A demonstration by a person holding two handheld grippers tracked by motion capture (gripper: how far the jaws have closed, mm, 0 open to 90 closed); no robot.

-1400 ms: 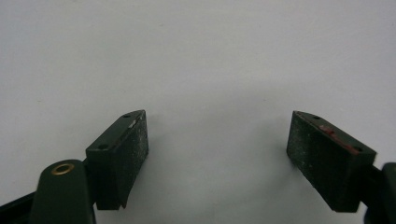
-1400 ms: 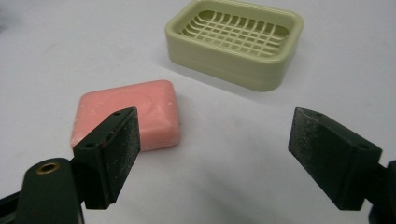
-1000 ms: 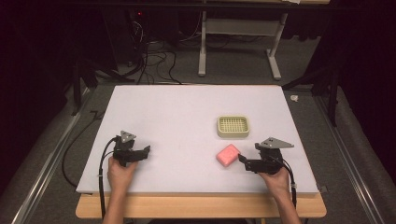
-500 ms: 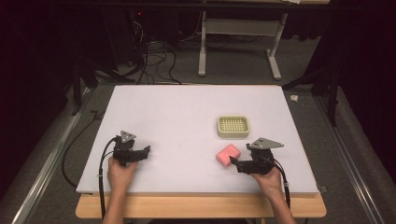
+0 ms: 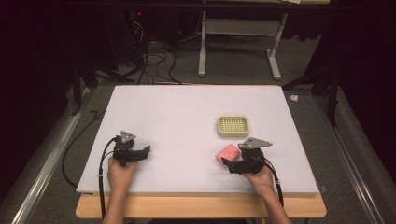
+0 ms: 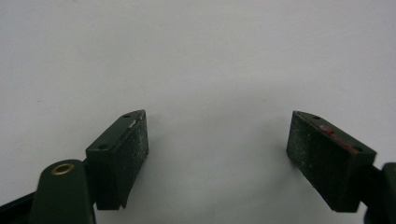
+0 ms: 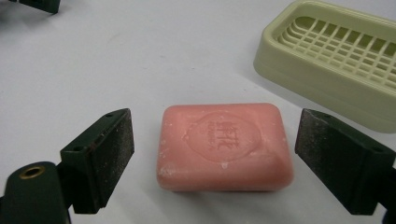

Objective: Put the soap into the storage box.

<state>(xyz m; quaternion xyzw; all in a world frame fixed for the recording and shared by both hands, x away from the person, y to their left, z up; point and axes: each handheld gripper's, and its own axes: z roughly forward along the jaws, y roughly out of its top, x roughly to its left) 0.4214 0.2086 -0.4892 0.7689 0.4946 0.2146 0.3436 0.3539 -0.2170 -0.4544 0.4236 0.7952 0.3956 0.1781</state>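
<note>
High view: I see the white rectangular tabletop (image 5: 187,121) with a pale green plastic soap dish with a grid insert (image 5: 233,126) right of centre. A pink rectangular bar of soap (image 5: 226,152) lies flat on the table, nearer to me than the dish and apart from it. My right gripper (image 5: 229,164), held in the right hand (image 5: 258,176), sits just beside the soap at its near right. My left gripper (image 5: 144,152), held in the left hand (image 5: 120,170), rests on the near left of the table, well apart from both objects.

Left gripper view: I see the two black jaws spread wide over bare white surface, with nothing between them.

Right gripper view: I see the jaws released and parted, one on each side of the soap (image 7: 223,145), neither touching it. The bar lies face up, showing a round embossed stamp. The dish (image 7: 331,58) stands beyond it at upper right.
</note>
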